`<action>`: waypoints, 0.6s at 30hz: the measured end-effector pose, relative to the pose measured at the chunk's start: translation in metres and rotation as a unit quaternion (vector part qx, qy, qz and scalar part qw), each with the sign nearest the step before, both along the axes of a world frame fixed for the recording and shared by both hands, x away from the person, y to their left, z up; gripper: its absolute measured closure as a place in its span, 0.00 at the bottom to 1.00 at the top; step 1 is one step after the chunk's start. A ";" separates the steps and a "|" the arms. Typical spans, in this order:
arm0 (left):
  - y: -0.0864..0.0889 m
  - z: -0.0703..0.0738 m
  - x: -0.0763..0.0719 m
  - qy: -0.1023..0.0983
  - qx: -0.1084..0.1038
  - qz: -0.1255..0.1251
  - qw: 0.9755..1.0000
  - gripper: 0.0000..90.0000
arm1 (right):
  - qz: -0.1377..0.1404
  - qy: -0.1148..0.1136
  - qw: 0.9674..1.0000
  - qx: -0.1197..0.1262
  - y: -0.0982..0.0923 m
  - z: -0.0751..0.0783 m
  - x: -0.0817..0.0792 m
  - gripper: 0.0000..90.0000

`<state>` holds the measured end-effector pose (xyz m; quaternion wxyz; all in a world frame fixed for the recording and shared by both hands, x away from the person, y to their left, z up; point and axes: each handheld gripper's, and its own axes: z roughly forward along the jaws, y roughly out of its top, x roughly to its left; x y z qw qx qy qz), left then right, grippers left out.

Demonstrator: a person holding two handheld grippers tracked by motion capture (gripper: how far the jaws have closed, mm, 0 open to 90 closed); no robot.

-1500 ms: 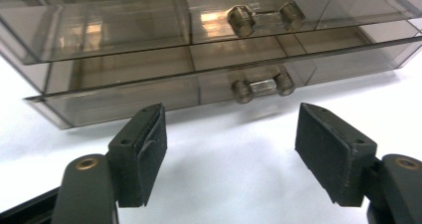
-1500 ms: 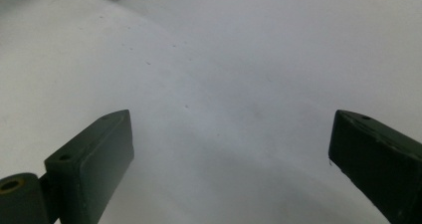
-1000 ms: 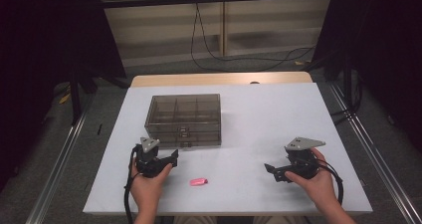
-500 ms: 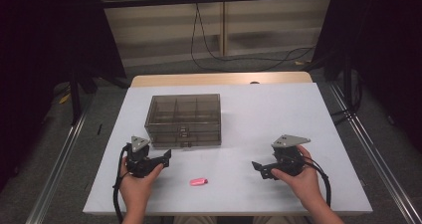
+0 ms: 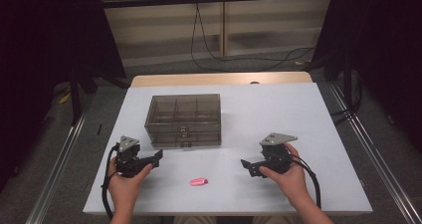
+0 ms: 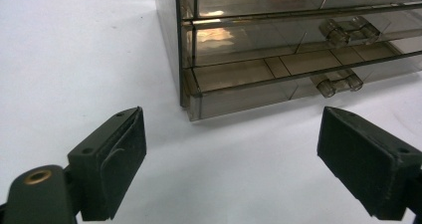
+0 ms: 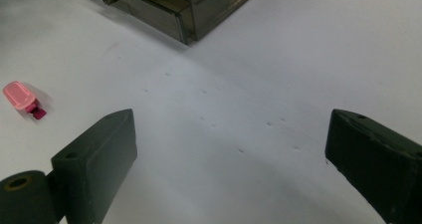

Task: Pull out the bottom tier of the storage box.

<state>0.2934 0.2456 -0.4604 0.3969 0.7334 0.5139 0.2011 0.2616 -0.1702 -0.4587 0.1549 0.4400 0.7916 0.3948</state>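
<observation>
A smoky translucent plastic drawer cabinet [image 5: 183, 119] stands on the white desk [image 5: 298, 114] and serves as the reference point. A small pink oblong plastic piece with a darker tip [image 5: 198, 181] lies flat on the desk in front of the cabinet, well apart from it and touched by nothing.

The left gripper [image 5: 155, 158], held in the person's left hand [image 5: 124, 184], sits near the cabinet's front left corner. Its jaws stand wide with only bare desk between them, and they have just been opening. In the left gripper view the cabinet's lowest drawer [image 6: 278, 79] stands out a little past the drawer fronts above it.

The right gripper [image 5: 247, 167] (in the right hand [image 5: 288, 176]) is off the cabinet's front right side, jaws likewise wide and empty. The pink piece lies between the two grippers.
</observation>
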 end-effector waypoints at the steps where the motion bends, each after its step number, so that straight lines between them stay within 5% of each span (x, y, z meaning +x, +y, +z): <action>1: 0.001 -0.001 0.000 0.002 0.001 -0.003 1.000 0.13 | 0.002 -0.001 1.000 0.000 0.002 0.000 0.001 0.07; 5: 0.003 -0.001 0.001 -0.001 0.004 -0.007 1.000 0.12 | 0.002 -0.003 1.000 0.003 0.011 0.002 0.003 0.07; 13: 0.009 -0.002 0.003 -0.004 -0.022 -0.025 0.999 0.11 | 0.008 -0.009 1.000 0.005 0.034 0.003 0.008 0.12; 18: 0.008 -0.005 0.007 0.008 -0.026 -0.031 0.999 0.12 | 0.012 -0.013 1.000 0.007 0.046 0.002 0.011 0.20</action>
